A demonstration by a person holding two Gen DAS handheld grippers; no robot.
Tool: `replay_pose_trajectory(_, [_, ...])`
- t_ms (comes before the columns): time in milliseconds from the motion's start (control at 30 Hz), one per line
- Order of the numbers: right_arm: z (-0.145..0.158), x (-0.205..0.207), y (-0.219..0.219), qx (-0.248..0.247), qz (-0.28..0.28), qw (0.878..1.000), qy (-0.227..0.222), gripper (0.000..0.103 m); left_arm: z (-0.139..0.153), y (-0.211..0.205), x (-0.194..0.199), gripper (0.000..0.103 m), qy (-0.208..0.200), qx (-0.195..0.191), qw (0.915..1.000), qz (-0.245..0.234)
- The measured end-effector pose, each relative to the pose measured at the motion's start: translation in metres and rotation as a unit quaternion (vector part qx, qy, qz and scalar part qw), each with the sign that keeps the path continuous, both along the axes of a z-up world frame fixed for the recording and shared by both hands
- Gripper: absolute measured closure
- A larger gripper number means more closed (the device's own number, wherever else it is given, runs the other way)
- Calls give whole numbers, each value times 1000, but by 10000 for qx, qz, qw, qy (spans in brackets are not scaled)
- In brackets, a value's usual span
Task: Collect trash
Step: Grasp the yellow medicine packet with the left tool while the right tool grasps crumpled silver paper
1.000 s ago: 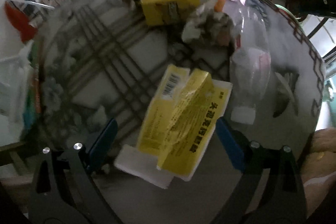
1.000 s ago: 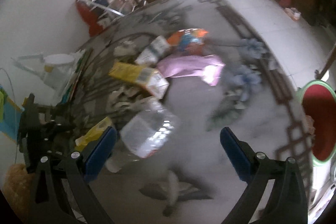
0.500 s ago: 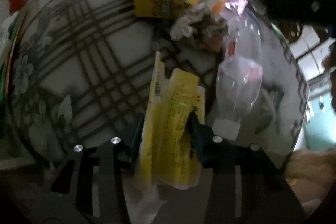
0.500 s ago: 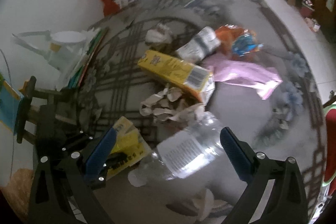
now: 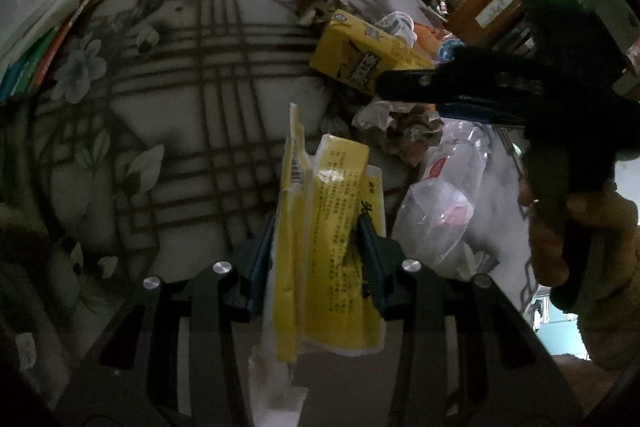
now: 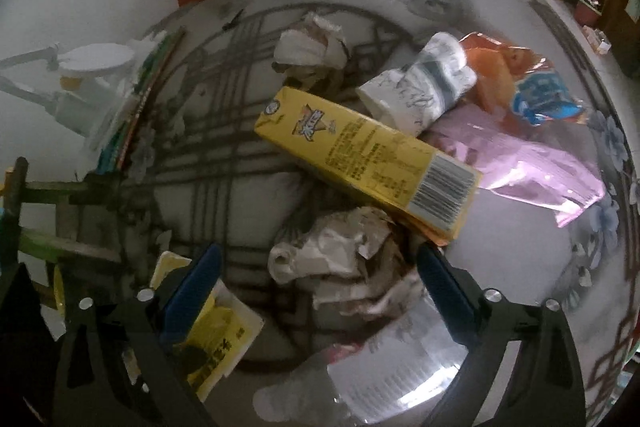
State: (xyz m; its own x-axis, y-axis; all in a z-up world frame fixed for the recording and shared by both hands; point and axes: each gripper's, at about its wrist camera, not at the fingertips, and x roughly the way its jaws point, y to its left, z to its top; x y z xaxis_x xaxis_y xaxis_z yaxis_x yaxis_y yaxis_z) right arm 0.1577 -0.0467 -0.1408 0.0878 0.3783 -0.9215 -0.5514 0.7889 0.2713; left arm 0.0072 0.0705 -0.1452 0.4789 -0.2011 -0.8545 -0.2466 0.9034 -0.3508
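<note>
My left gripper (image 5: 316, 259) is shut on a flattened yellow packet (image 5: 332, 227), held just above the round patterned table (image 5: 180, 107); the packet also shows in the right wrist view (image 6: 216, 331). My right gripper (image 6: 320, 291) is open over crumpled paper (image 6: 340, 267) and a clear plastic bottle (image 6: 384, 371). The right gripper also shows in the left wrist view (image 5: 460, 95), above the bottle (image 5: 444, 195). A yellow carton (image 6: 368, 159) lies behind the paper.
A white crushed cup (image 6: 420, 91), an orange snack bag (image 6: 520, 79), a pink wrapper (image 6: 532, 167) and more crumpled paper (image 6: 312, 47) lie on the far side. Books and a white lamp (image 6: 88, 75) stand at the table's left edge.
My left gripper closed on the yellow packet and lifted it on edge. My right gripper moved left and forward from the bottle to over the crumpled paper, staying open.
</note>
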Motion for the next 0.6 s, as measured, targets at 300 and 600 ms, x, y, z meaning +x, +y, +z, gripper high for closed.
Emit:
replay_pose_trajectory(300, [7,-7,0,91,242,9996,-109,61,7,13,0,63,-100,-41,9994,315])
replay_pose_trajectory(600, [72,-30,-33,821,237,9933,-777,61,39,13,4,63,-580,547,9957,473])
